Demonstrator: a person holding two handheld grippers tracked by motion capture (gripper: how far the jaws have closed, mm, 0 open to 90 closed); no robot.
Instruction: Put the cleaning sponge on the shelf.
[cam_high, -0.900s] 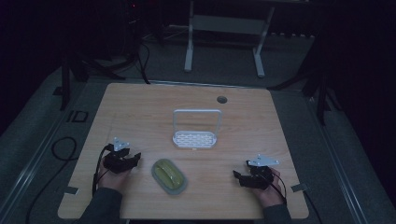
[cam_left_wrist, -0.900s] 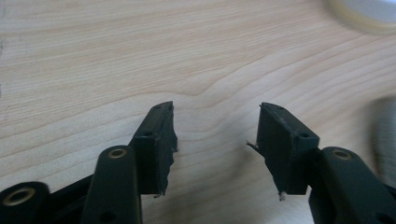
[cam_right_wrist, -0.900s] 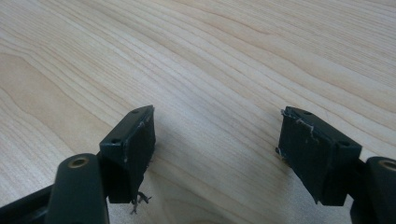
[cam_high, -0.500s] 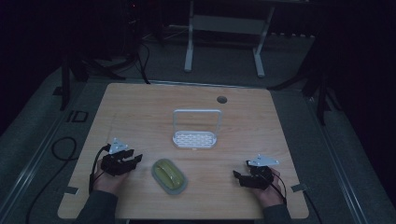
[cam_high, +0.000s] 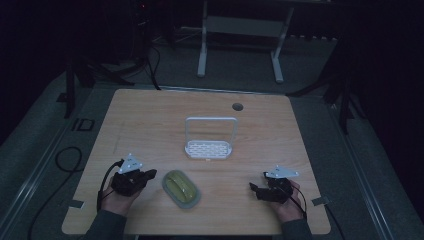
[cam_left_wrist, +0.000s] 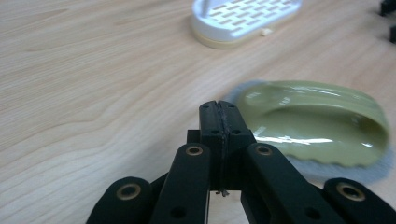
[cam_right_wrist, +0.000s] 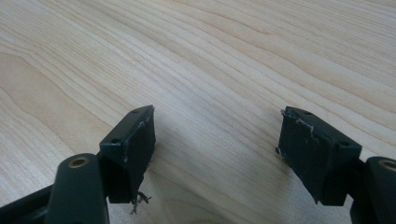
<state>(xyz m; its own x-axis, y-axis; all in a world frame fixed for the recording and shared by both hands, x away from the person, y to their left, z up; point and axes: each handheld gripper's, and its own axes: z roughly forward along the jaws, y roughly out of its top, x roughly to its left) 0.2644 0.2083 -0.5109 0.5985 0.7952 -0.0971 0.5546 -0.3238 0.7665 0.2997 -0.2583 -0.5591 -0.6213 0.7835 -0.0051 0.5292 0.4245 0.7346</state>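
The left hand-held gripper (cam_high: 148, 174) is resting low over the desk (cam_high: 150, 115) with its jaws pressed together on nothing. Just to its right, near its tips, a green oval dish (cam_high: 182, 187) is lying on the wood. Farther ahead of it, a white slotted rack (cam_high: 209, 148) with an upright handle is standing mid-desk. Well to the right, the right hand-held gripper (cam_high: 255, 188) is sitting with its jaws spread wide over bare wood, pointing toward the dish.
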